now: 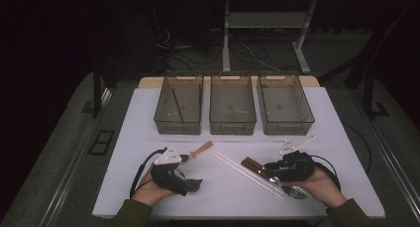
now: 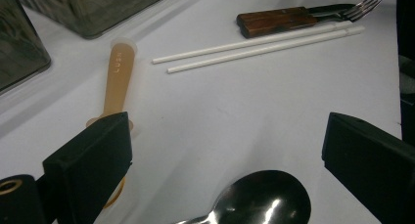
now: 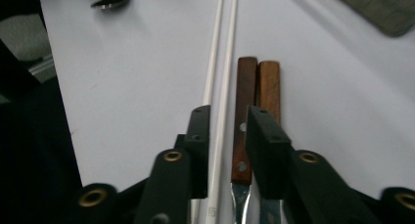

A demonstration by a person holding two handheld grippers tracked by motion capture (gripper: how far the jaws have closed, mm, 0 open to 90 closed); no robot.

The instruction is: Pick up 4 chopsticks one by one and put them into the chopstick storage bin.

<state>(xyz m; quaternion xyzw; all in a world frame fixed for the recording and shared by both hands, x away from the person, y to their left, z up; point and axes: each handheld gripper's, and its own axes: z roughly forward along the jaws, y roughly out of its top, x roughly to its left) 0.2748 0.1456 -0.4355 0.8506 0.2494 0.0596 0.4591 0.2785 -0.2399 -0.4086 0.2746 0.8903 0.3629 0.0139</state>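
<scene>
wooden-handled forks (image 3: 249,111), two of them side by side, lie on the white table (image 1: 148,113) under the right gripper (image 3: 227,131), whose narrowly parted black jaws straddle one brown handle and the nearer of two white chopsticks (image 3: 215,62) without visibly clamping either. in the high view the forks (image 1: 257,166) run from near the table's middle toward the person's right hand (image 1: 322,185), tines (image 1: 296,191) pointing at the near edge, with the long white chopsticks (image 1: 242,171) lying parallel just beside them on their left.

the left gripper (image 2: 225,150) rests with its jaws spread wide and nothing between the pads; a shiny dark metal spoon bowl (image 2: 264,197) sits on the table just below the gap. beside its left jaw lies a translucent amber plastic utensil (image 2: 117,77) with raised lettering on its rounded handle, seen in the high view (image 1: 202,150) angled away from the left hand (image 1: 153,190).

three smoky transparent plastic bins (image 1: 232,108) stand in a row along the far side of the table, well apart from the cutlery. the left bin (image 1: 179,108) holds a thin dark stick leaning across it.
</scene>
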